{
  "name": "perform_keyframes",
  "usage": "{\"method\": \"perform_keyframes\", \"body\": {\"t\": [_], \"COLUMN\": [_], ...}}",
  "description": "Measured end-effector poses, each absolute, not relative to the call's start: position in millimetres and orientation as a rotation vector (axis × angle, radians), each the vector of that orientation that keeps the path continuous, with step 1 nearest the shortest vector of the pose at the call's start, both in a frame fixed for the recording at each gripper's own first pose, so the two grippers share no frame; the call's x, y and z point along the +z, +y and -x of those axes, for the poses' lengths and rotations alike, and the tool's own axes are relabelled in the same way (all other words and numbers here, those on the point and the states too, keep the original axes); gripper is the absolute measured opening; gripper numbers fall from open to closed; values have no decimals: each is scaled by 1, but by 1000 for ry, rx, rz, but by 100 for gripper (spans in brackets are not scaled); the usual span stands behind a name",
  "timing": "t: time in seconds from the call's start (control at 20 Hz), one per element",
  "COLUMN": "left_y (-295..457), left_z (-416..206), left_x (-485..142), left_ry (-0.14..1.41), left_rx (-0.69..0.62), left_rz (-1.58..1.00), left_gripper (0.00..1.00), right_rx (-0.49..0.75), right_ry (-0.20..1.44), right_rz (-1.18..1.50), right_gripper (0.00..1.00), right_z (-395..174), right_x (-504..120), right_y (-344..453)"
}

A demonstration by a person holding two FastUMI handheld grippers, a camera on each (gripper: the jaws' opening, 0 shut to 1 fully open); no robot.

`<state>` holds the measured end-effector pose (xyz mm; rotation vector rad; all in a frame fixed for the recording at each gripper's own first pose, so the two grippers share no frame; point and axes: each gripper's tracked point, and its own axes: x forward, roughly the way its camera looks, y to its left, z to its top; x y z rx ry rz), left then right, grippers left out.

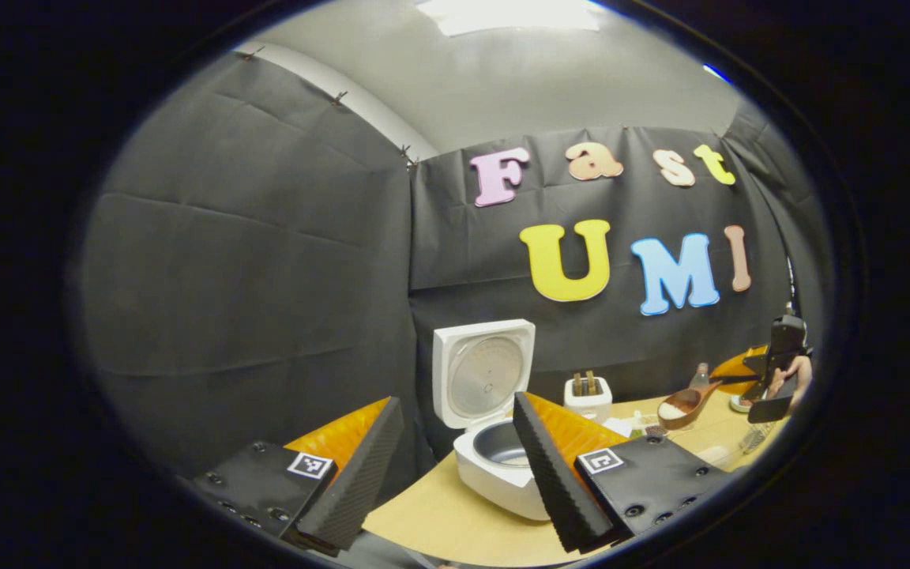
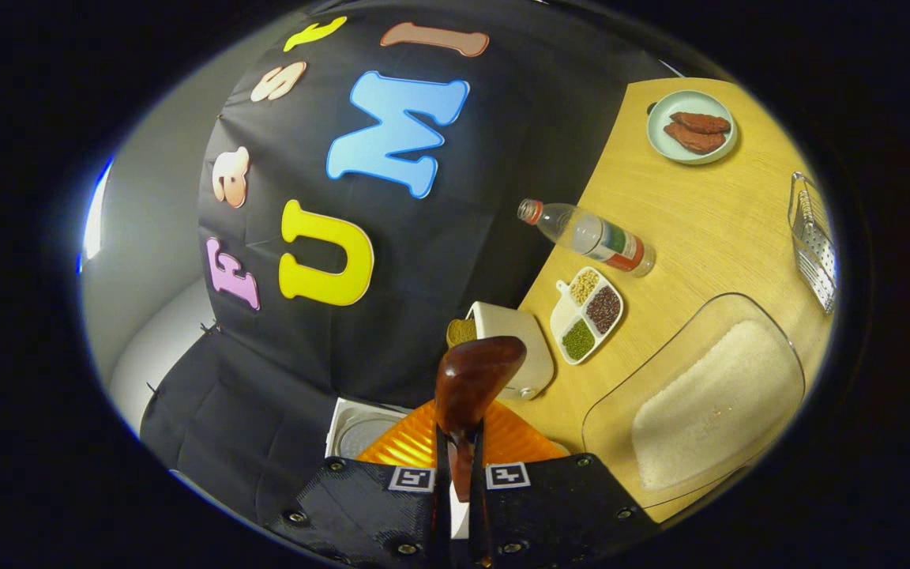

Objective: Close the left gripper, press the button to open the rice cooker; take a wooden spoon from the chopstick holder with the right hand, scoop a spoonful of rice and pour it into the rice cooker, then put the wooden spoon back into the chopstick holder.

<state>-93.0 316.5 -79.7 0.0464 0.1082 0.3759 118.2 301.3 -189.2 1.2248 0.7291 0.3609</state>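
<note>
One white square rice cooker [image 1: 494,427] stands open at the table's far left, lid up. One clear rice tray [image 2: 696,399] lies near right. One white chopstick holder [image 2: 520,348] sits between them. The right gripper [image 2: 459,466] clamps one dark wooden spoon [image 2: 471,379], rice in its bowl. The left gripper [image 1: 455,466] hangs spread apart, empty.

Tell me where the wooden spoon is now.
In the left gripper view, the wooden spoon is loaded with rice, at right, held above the table by the right gripper, beyond the chopstick holder.
</note>
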Motion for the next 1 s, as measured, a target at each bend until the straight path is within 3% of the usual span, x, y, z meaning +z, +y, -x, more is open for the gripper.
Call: {"method": "perform_keyframes", "body": {"t": [0.5, 1.0], "left_y": [360, 388], "left_z": [130, 175], "left_x": [-90, -90], "left_ry": [118, 136], "left_rx": [492, 603], "left_rz": [-22, -31], "left_gripper": [97, 97], "right_rx": [515, 619], "right_ry": [757, 797], "right_rz": [-1168, -1036], "right_gripper": [9, 9], "right_z": [-128, -120], "right_x": [-156, -163], "right_y": [400, 498]}}
